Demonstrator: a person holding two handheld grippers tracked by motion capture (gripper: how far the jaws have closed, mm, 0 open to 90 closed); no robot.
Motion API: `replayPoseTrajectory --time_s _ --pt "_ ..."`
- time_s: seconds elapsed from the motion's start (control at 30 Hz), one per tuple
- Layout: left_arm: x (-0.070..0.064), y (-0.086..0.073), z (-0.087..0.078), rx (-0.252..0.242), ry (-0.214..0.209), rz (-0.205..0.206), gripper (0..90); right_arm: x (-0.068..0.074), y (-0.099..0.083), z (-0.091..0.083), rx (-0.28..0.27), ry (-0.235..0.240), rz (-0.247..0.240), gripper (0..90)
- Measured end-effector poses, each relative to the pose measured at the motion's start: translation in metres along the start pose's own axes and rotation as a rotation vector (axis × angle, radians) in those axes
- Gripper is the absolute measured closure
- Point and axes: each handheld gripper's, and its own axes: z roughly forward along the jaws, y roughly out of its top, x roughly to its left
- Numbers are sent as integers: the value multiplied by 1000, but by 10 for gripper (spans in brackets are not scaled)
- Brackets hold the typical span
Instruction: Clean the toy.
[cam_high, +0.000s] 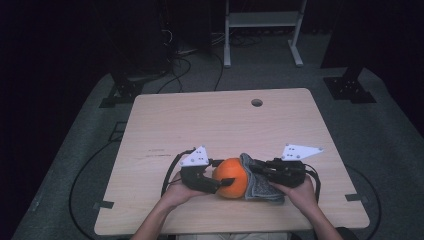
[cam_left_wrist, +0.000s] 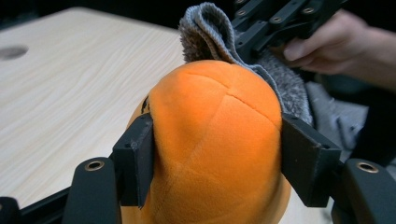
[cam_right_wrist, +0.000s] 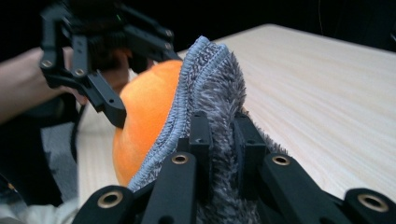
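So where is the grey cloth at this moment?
In the high view the grey cloth lies near the table's front edge, pressed against the right side of the orange plush ball, pinched by the right gripper.

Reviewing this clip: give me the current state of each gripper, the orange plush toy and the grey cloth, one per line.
Left gripper: shut on the orange plush toy, fingers pressing its two sides.
Right gripper: shut on the grey cloth, pinching a fold of it.
Orange plush toy: on the table, clamped, touched by the cloth on one side.
Grey cloth: bunched, one edge lifted against the toy, the rest lying on the table.
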Motion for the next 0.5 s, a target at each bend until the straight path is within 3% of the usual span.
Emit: replayPoseTrajectory --time_s 0.03,0.1,0.2,0.27,0.37,0.43,0.5 --pt "2 -3 3 20 6 -13 340 -2 -2 4 22 -6 1 798" --pt "4 -7 4 0 6 -47 344 -5 -6 8 37 3 16 798" --pt "6 -4 6 -4 31 -75 344 0 0 1 1 31 10 799" --pt "4 -3 10 -11 26 -78 333 9 7 -1 -24 41 -28 799" --pt "0 -1 13 -10 14 -53 224 14 9 6 10 18 -72 799" --pt "1 -3 12 -12 -22 -31 142 6 4 7 5 22 -46 798" --pt "4 -7 11 -33 -31 1 112 3 3 4 5 12 -41 798"
